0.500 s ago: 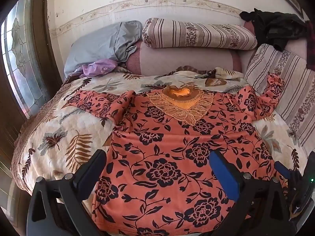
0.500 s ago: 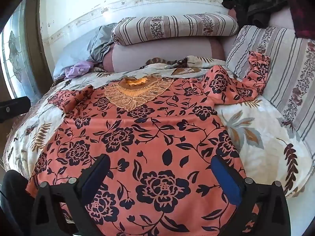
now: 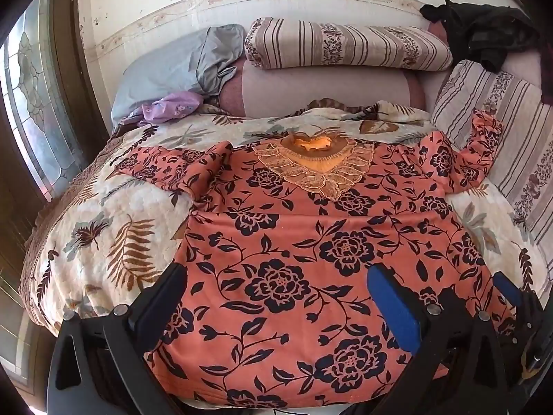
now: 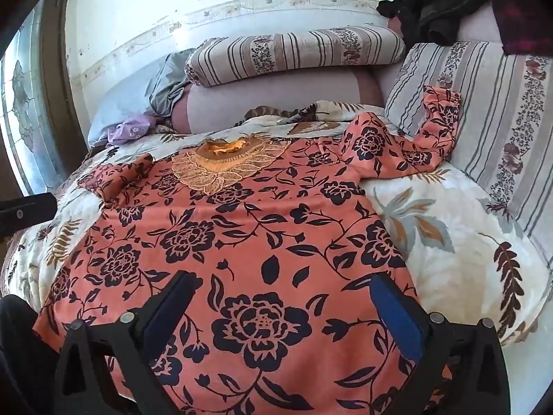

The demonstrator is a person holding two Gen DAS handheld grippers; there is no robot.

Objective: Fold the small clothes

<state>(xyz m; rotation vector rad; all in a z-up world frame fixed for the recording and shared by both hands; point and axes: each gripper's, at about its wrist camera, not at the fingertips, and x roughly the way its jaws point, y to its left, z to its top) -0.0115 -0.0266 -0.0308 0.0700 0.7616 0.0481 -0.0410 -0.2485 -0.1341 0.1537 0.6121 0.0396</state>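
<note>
An orange blouse with dark flowers (image 3: 293, 242) lies spread face up on the bed, its embroidered collar (image 3: 321, 169) at the far end. It also fills the right wrist view (image 4: 242, 242). Its left sleeve (image 3: 172, 169) is bunched. Its right sleeve (image 4: 425, 138) runs up onto a striped cushion. My left gripper (image 3: 276, 290) is open and empty above the blouse's lower left. My right gripper (image 4: 283, 301) is open and empty above the lower right. The hem is partly hidden under the grippers.
The bed has a cream leaf-print quilt (image 3: 103, 228). Striped cushions (image 4: 484, 121) line the right side, and a striped bolster (image 3: 345, 43) lies at the head. A grey pillow (image 3: 166, 69), a purple cloth (image 3: 169, 107) and dark clothes (image 4: 432, 7) lie at the back. A window (image 3: 31, 103) is at left.
Both grippers have moved slightly forward over the blouse. They stay open and the blouse has not moved.
</note>
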